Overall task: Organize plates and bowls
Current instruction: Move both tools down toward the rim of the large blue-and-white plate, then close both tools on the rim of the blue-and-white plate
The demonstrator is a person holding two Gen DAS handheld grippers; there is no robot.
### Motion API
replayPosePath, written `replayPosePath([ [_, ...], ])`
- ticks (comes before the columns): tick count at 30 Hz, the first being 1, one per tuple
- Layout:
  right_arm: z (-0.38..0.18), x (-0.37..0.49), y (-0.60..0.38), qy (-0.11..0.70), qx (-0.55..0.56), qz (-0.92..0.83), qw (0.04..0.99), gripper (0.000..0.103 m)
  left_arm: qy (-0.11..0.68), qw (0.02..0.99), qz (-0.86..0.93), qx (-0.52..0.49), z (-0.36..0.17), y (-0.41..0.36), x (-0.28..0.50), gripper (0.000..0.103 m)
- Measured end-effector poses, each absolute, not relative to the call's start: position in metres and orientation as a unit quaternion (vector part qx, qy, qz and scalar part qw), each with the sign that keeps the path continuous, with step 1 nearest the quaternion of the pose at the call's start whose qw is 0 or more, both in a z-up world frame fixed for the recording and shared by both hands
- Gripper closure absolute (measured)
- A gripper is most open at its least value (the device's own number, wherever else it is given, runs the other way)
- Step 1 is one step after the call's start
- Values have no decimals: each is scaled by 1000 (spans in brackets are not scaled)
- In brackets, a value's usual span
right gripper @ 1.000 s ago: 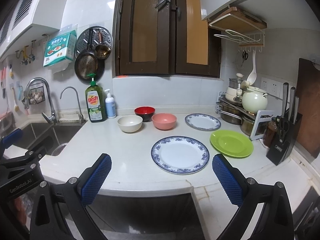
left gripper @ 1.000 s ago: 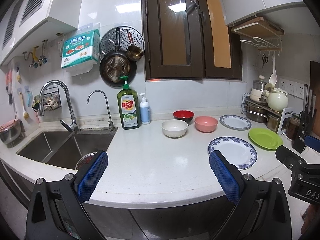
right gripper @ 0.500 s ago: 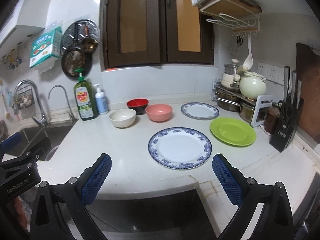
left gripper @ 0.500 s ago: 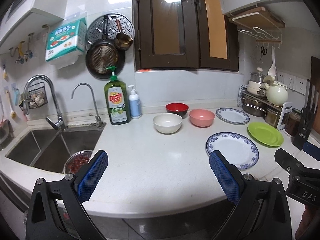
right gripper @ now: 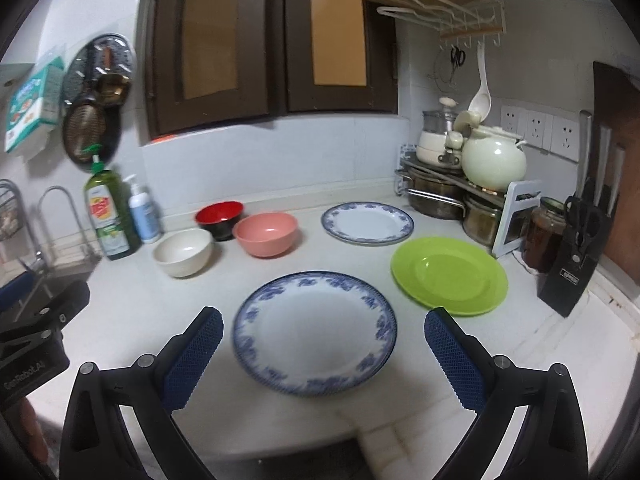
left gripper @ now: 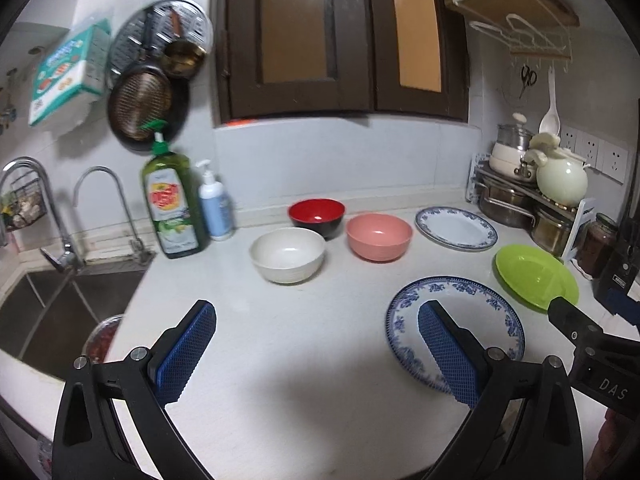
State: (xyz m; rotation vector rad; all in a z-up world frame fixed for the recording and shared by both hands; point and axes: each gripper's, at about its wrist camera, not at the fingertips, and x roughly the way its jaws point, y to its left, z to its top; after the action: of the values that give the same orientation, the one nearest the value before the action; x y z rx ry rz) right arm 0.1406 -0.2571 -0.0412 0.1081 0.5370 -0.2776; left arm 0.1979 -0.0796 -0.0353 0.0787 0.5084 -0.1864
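Note:
On the white counter (left gripper: 304, 344) stand a cream bowl (left gripper: 287, 255), a pink bowl (left gripper: 378, 236) and a red-and-black bowl (left gripper: 317, 216). A large blue-rimmed plate (right gripper: 315, 332) lies nearest me, a smaller blue-rimmed plate (right gripper: 367, 223) at the back, and a green plate (right gripper: 449, 275) to the right. My left gripper (left gripper: 316, 354) is open over bare counter, its right finger overlapping the large plate (left gripper: 476, 316) in view. My right gripper (right gripper: 320, 356) is open, low, with the large plate between its fingers in view.
A sink (left gripper: 52, 308) with two taps lies at the left, with a green soap bottle (left gripper: 172, 204) and a pump bottle (left gripper: 214, 204) beside it. A rack of pots (right gripper: 460, 184), a jar (right gripper: 546, 236) and a knife block (right gripper: 576, 260) line the right side.
Both grippers have moved forward and lower over the counter, so the bowls and plates look nearer. Both stay open. No dish has moved.

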Motion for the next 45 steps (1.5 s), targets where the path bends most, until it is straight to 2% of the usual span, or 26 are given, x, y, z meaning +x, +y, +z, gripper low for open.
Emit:
replayPosePath([
  [13, -98, 207, -328, 341, 102, -174, 918, 2, 325, 934, -132, 74, -88, -143, 276, 9],
  [26, -153, 247, -359, 410, 120, -194, 883, 22, 426, 885, -168, 82, -151, -177, 327, 28],
  [33, -167, 260, -368, 428, 126, -190, 875, 33, 444, 872, -186, 84, -163, -187, 338, 36],
  [43, -174, 271, -373, 443, 130, -182, 868, 48, 465, 858, -198, 86, -173, -197, 349, 54],
  [45, -175, 272, -375, 445, 130, -181, 867, 54, 468, 856, -201, 86, -174, -199, 350, 57],
])
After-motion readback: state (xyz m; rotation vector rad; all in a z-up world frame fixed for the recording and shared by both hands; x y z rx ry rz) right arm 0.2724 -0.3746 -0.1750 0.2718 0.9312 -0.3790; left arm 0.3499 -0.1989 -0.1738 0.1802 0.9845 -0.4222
